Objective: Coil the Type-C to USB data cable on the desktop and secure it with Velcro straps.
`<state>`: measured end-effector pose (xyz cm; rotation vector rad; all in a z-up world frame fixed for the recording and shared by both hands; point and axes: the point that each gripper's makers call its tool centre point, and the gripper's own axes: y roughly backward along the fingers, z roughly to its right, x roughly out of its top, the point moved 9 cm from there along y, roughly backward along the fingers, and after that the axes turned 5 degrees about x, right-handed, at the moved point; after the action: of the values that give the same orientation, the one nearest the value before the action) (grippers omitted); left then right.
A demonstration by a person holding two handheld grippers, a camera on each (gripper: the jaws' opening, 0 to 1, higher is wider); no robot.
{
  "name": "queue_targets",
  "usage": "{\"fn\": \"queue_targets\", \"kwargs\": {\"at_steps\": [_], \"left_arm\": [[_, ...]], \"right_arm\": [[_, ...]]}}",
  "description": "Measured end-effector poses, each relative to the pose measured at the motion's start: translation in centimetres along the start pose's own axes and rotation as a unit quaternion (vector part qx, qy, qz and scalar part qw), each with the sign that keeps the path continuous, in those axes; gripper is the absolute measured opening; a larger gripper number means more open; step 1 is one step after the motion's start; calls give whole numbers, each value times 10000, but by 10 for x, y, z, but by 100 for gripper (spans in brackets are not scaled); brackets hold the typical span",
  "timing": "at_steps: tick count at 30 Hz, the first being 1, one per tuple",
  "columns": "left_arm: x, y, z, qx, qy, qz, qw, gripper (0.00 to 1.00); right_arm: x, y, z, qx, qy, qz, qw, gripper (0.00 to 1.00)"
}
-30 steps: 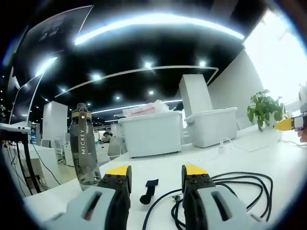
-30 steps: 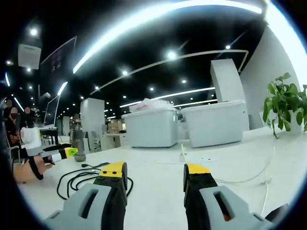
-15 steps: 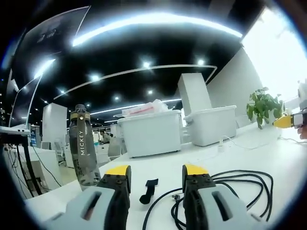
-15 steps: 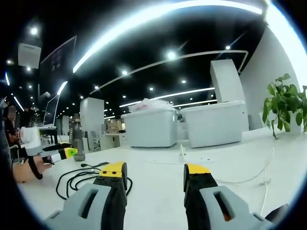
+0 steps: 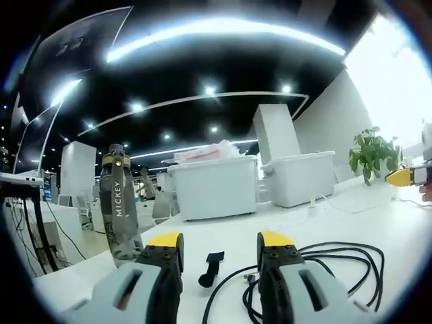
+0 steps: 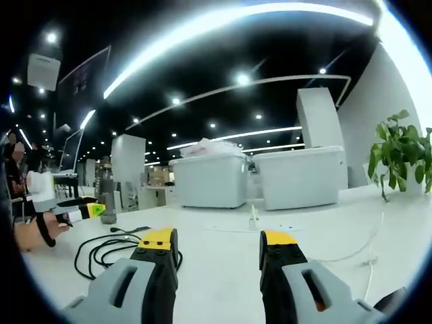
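One black cable [image 5: 317, 266] loose on desk [image 5: 378, 223], one strap [image 5: 212, 267], one bottle [image 5: 120, 206] — two bins [image 5: 214, 189].

Dark translucent plastic water bottle [image 5: 119, 204], far left on the white desk: white vertical lettering "MICKEY". No other readable text.

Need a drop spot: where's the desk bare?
Bare desktop runs from the right hand-held gripper to the white bins and toward the plant. Crowded on the left: black cable, Velcro strap, bottle.
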<state>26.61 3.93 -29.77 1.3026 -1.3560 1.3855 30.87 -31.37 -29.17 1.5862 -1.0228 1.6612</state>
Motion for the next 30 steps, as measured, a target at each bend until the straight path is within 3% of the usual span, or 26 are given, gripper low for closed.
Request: {"fn": "queue_targets", "kwargs": {"at_steps": [30], "left_arm": [[2, 2, 7, -283, 123, -23, 9995, 46]], "right_arm": [[3, -1, -1, 87, 51, 37, 9999, 50]]}}
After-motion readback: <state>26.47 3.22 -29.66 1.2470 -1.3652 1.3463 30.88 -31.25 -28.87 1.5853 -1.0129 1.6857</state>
